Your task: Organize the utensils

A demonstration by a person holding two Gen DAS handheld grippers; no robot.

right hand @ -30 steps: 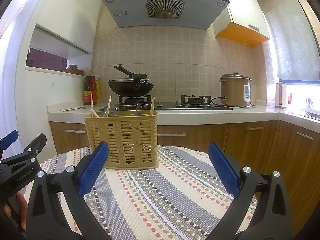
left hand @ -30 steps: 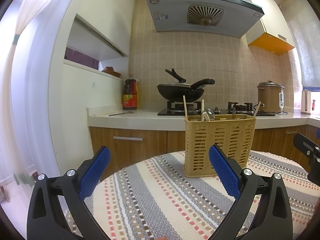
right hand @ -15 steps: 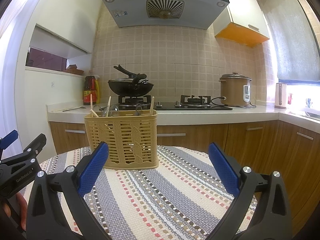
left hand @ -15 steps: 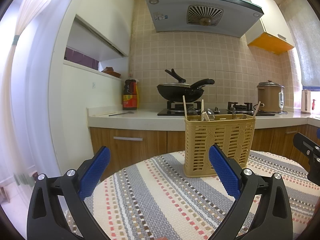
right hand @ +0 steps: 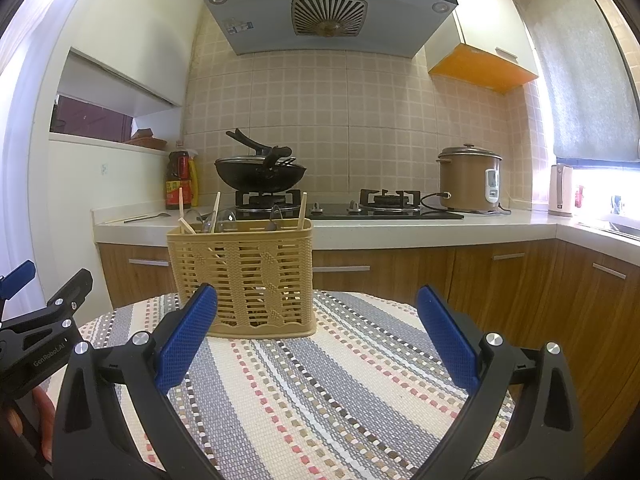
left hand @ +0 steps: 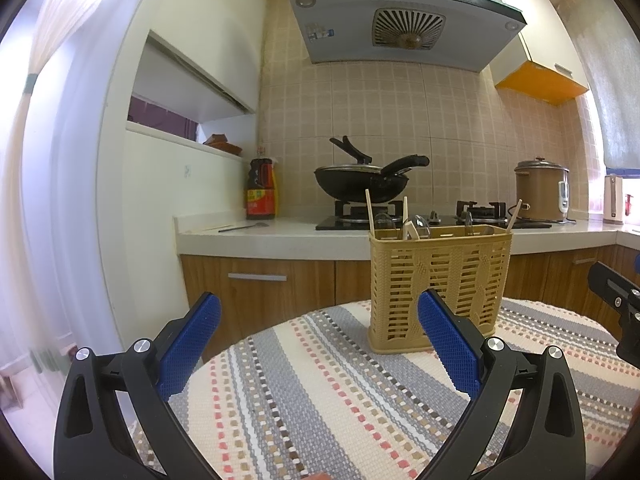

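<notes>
Left gripper [left hand: 319, 344] and right gripper [right hand: 316, 336] are hovering wide open, empty, over the striped tablecloth [right hand: 320, 392]; the utensil basket [right hand: 242, 280], holding chopsticks [right hand: 302, 211] and spoons [left hand: 421, 227], is standing at 11 o'clock in the right view.

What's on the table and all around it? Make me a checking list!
Surface: round table under a striped cloth.
Job's things: tan slotted utensil basket upright on the cloth, with chopsticks and spoons standing inside.
Clutter: nothing seen on the cloth.
Grippers: left gripper and right gripper open, empty, short of the basket.
Cables: rice cooker cord on the counter.
Surroundings: wok on the stove, sauce bottle, range hood.
</notes>
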